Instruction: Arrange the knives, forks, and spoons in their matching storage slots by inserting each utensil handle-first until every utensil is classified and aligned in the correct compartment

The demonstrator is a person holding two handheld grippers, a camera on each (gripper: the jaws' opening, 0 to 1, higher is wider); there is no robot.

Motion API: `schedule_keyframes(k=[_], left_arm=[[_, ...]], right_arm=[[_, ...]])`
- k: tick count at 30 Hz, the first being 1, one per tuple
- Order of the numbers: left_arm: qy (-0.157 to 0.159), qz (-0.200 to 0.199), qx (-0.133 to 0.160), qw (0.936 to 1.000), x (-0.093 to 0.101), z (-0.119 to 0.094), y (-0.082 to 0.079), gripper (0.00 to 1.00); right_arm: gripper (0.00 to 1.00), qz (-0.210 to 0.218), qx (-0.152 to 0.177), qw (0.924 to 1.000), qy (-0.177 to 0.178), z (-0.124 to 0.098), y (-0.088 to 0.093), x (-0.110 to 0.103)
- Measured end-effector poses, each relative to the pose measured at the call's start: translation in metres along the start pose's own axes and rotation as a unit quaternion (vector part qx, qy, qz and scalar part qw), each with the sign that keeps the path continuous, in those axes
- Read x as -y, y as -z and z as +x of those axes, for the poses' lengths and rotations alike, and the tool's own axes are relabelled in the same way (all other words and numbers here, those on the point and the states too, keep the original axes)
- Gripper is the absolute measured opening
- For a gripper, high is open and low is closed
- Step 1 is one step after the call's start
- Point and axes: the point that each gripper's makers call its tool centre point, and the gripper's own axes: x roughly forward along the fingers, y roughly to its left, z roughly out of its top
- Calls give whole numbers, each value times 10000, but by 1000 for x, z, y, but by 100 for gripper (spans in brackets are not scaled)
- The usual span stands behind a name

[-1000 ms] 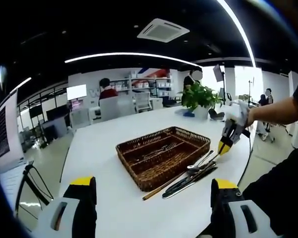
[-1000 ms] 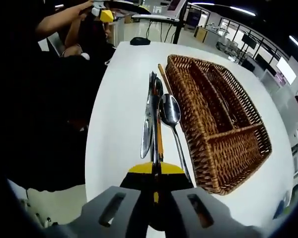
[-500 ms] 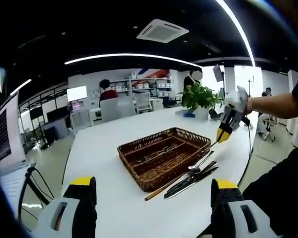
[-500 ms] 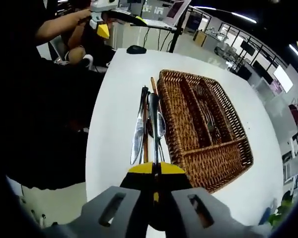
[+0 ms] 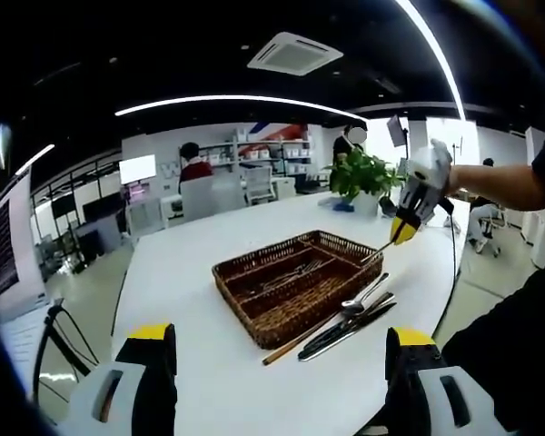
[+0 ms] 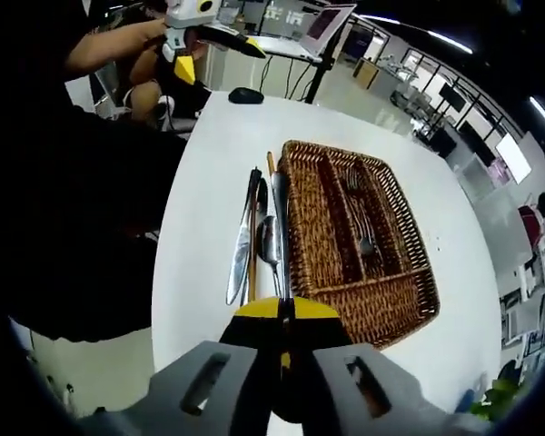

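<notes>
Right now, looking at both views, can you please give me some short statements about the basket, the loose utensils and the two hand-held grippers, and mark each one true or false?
1. The wicker basket already holds some utensils. True.
2. The loose utensils lie on the white table beside the basket. True.
3. The right hand-held gripper is open and holds nothing. False: it is shut on a thin metal utensil.
4. The left hand-held gripper is shut on a spoon. False: its jaws stand wide apart, with nothing between them.
5. A potted plant stands inside the basket. False: it stands on the table beyond it.

A potted plant (image 5: 363, 174) stands on the white table (image 5: 200, 263); a ceiling vent (image 5: 294, 54) hangs overhead.
</notes>
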Motion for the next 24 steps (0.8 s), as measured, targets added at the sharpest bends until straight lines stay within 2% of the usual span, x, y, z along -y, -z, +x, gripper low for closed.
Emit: schedule_keyframes(k=[3,10,19,24], left_arm=[[63,-52,-99,9999,1,3,3,100],[83,-10,-36,10000,2,5,-1,100],[100,-20,0,9999,4,7,-4,100],[90,109,-119,9998,2,5,0,100]], right_arm=[[0,-3,-15,10000,33,0,1,1],[0,-67,-49,9999,91,-1,2,2],[0,-133,-40,9997,223,2,-6,11],[0,-199,-41,9995,242,3,-8,17]])
